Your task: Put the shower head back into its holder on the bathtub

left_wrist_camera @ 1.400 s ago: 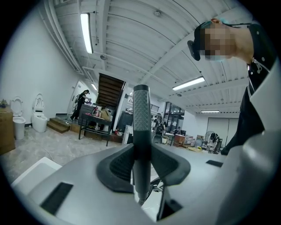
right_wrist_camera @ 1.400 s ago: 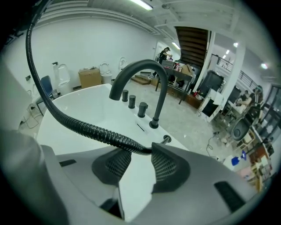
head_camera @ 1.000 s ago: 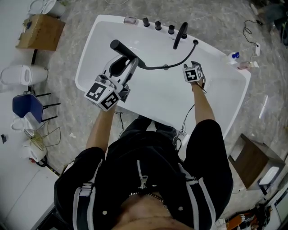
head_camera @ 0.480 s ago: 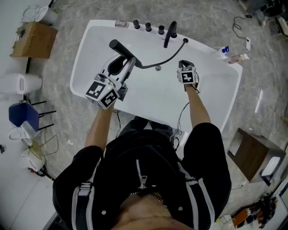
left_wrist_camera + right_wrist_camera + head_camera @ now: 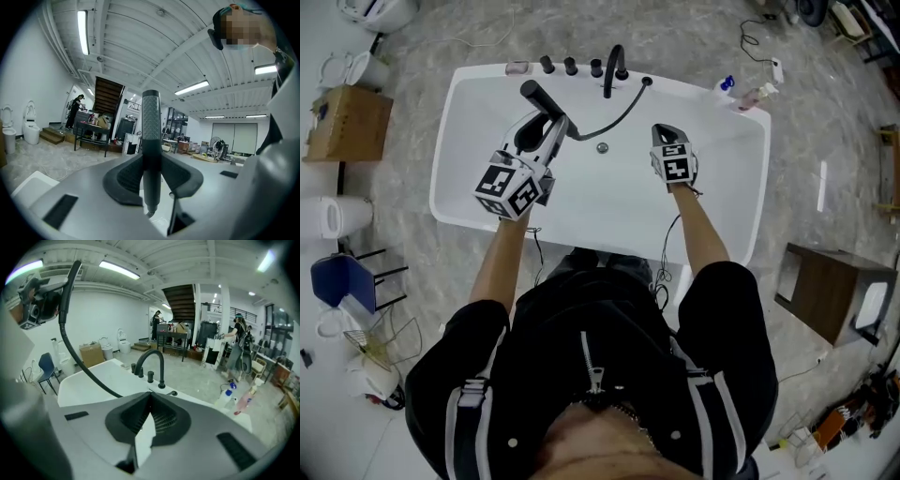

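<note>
In the head view the white bathtub (image 5: 459, 122) lies below me. My left gripper (image 5: 546, 127) is shut on the handle of the black shower head (image 5: 534, 95) and holds it over the tub's left half. In the left gripper view the handle (image 5: 151, 136) stands upright, pinched between the pads. The black hose (image 5: 614, 117) curves from the handle to its socket (image 5: 647, 82) on the far deck. My right gripper (image 5: 664, 131) hovers over the tub's right half, shut on nothing, with the hose (image 5: 77, 357) to its left.
A black faucet (image 5: 614, 67) and three black knobs (image 5: 571, 66) line the far deck, beside a small chrome plate (image 5: 517, 67). The drain (image 5: 602, 147) is in the tub floor. Bottles (image 5: 750, 94) stand at the tub's right corner. A cardboard box (image 5: 347, 122) and a chair (image 5: 337, 281) are on the left.
My right gripper has come up and away from the hose, and its jaws have closed on nothing. The left gripper has shifted a little with the shower head still in it.
</note>
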Available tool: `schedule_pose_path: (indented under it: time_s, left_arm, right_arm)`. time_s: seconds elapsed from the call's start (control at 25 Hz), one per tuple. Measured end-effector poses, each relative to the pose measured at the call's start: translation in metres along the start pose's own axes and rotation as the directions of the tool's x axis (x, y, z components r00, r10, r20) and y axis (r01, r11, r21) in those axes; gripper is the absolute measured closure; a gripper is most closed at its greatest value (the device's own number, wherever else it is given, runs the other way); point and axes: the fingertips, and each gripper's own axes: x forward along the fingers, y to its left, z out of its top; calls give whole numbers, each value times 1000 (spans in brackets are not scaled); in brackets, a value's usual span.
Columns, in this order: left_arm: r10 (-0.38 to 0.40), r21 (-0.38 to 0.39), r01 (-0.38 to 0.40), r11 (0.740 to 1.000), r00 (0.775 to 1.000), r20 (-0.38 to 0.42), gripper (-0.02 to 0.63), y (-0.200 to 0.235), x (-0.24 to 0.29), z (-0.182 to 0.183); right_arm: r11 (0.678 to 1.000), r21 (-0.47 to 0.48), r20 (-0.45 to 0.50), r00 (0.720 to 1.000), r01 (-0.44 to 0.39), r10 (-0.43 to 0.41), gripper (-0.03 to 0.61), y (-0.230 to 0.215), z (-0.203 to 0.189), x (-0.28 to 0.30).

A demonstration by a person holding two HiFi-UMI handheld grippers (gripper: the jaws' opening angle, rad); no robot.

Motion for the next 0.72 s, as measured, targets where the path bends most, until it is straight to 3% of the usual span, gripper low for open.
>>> schedule_pose_path:
  time_s: [0.36,0.72]
  left_arm:
    - [-47,24,47,999,999,4,482,-25,10,1]
    - [-118,86,114,990,992,51,482,-53,34,35]
  right_arm:
    - [994,105,127,991,18,-32,569,3,13,-72]
    - [982,179,181,980,53,-86,569,-1,10,-134]
